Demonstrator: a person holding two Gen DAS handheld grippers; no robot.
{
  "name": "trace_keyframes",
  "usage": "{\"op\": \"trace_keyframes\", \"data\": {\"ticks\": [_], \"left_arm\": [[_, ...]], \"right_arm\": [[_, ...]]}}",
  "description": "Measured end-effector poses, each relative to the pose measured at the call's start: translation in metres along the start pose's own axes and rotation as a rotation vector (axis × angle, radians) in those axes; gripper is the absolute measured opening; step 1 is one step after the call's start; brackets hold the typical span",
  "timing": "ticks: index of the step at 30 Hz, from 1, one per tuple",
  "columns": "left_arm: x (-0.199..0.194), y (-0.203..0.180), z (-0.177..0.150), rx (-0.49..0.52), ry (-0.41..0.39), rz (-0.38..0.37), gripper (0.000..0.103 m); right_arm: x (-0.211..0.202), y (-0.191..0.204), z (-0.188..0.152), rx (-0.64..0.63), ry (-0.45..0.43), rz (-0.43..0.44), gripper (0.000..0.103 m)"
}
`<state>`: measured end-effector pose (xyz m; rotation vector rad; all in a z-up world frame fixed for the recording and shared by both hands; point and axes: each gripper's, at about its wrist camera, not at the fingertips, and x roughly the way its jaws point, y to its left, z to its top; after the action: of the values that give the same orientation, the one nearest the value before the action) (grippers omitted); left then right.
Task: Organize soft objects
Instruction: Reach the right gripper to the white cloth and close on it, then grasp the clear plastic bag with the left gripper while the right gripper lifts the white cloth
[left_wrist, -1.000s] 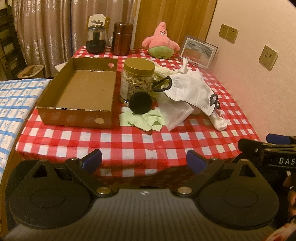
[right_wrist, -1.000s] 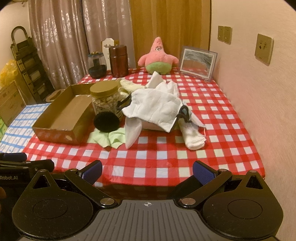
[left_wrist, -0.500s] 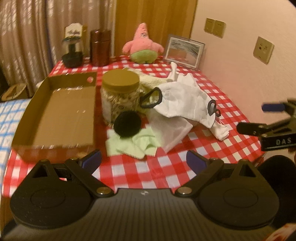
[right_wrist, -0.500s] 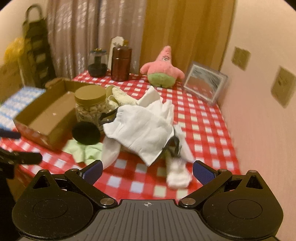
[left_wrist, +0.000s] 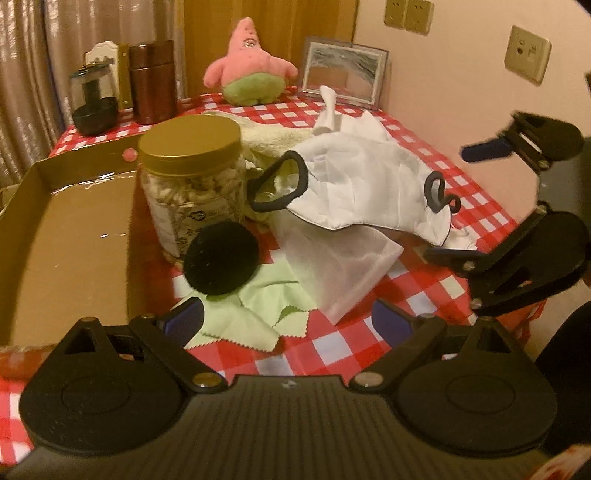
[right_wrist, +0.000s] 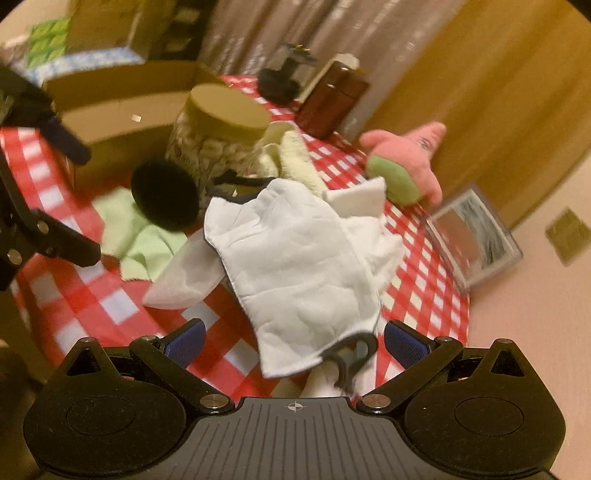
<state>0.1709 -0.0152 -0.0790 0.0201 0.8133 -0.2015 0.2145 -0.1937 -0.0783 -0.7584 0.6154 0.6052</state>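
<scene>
Both grippers hang over the near edge of a table covered in a red-and-white checked cloth (left_wrist: 424, 295), and both have their jaws spread wide with nothing between them. The left gripper (left_wrist: 288, 325) points at a light green cloth (left_wrist: 255, 310) lying flat on the table just beside a shallow cardboard box (left_wrist: 74, 236). A round black puff (left_wrist: 221, 258) sits on the green cloth and leans against a jar with a gold lid (left_wrist: 192, 173). The right gripper (right_wrist: 293, 341) sits low over the corner of a white quilted cloth (right_wrist: 299, 266) — its black loop (right_wrist: 347, 354) lies between the blue fingertips (right_wrist: 404, 343), not pinched. That white cloth is draped over a heap of other pale fabric in the middle of the table. A pink star plush (left_wrist: 251, 70) sits at the far edge, next to a picture frame (left_wrist: 343, 70) against the wall.
</scene>
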Motion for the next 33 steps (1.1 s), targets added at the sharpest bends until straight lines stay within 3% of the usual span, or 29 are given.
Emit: {"op": "trace_keyframes", "data": {"ticks": [4, 9, 11, 15, 17, 20, 25, 33], "left_arm": [[0.013, 0.002, 0.002, 0.020, 0.001, -0.010, 0.096], [0.022, 0.007, 0.003, 0.009, 0.008, -0.017, 0.096], [0.023, 0.008, 0.002, 0.009, 0.008, -0.021, 0.096], [0.025, 0.009, 0.001, -0.001, 0.010, -0.033, 0.096], [0.023, 0.007, 0.000, 0.000, 0.009, -0.035, 0.096], [0.020, 0.006, -0.001, 0.000, 0.006, -0.040, 0.096], [0.017, 0.000, 0.001, -0.013, -0.005, -0.046, 0.096], [0.025, -0.009, 0.014, -0.054, -0.033, -0.064, 0.096]], "right_arm": [[0.026, 0.002, 0.001, -0.083, 0.009, 0.009, 0.084], [0.040, 0.004, 0.003, -0.140, 0.003, 0.019, 0.071], [0.040, 0.004, 0.004, -0.136, 0.001, 0.037, 0.060], [0.037, 0.002, 0.005, -0.114, -0.005, 0.050, 0.047], [0.033, 0.002, 0.007, -0.102, -0.008, 0.052, 0.032], [0.025, 0.000, 0.009, -0.086, -0.018, 0.055, 0.018], [0.010, -0.004, 0.010, -0.038, -0.048, 0.032, 0.008], [-0.021, -0.030, 0.016, 0.132, -0.135, -0.025, 0.006]]}}
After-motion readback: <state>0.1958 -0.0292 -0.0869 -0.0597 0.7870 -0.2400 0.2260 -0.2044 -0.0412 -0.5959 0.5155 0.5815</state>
